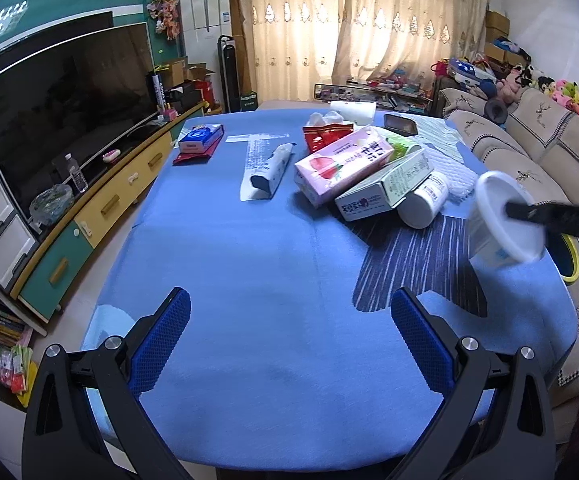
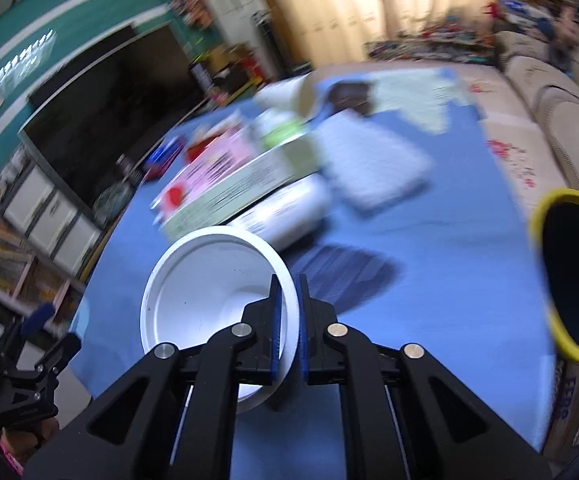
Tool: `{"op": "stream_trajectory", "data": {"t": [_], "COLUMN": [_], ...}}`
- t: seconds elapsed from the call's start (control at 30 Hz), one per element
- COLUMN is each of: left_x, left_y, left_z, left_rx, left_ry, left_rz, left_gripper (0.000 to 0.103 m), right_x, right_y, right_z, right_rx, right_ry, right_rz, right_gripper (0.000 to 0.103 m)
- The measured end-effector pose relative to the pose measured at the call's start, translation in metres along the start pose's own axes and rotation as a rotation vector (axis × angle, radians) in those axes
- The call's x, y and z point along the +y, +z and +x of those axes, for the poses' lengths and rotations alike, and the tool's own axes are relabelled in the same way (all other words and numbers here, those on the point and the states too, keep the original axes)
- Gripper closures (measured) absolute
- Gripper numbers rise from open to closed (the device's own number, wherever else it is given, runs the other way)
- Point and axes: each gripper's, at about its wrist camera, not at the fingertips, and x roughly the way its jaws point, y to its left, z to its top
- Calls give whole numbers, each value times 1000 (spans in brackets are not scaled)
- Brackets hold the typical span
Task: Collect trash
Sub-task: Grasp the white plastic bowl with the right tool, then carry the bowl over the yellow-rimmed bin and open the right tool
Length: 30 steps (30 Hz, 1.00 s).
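Observation:
My right gripper (image 2: 288, 280) is shut on the rim of a white plastic cup (image 2: 209, 296) and holds it above the blue table (image 2: 429, 280). The cup also shows in the left wrist view (image 1: 505, 216), held at the table's right side. A yellow-rimmed bin (image 2: 569, 276) stands to the right of the table. My left gripper (image 1: 289, 300) is open and empty above the near part of the table (image 1: 249, 260). A trash pile lies ahead: a pink strawberry carton (image 1: 341, 168), a white box (image 1: 385, 188), a white bottle (image 1: 425, 200), and a red wrapper (image 1: 325, 136).
A blue tube (image 1: 271, 170) on a paper strip and a blue-and-red packet (image 1: 199, 142) lie at the far left of the table. A TV (image 1: 61, 108) on a cabinet stands left. A sofa (image 1: 529, 152) runs along the right. A dark striped patch (image 1: 417, 264) lies on the table.

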Motion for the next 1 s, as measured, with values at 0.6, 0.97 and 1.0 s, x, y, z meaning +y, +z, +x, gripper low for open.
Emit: {"op": "stream_trajectory", "data": {"t": [0.6, 0.97, 1.0], "left_x": [-79, -86, -85], "left_y": [27, 48, 50], "left_z": [41, 70, 72], "left_rx": [12, -20, -25], "left_ry": [-145, -174, -178], "left_rz": [140, 239, 248], "left_gripper": [4, 4, 4], "right_x": [-263, -272, -272], "right_y": [9, 9, 10], "right_z": [12, 29, 30], "right_rx": [40, 63, 63], "right_ry": [-462, -514, -521], "right_rz": [418, 404, 401], "right_gripper": [92, 86, 86]}}
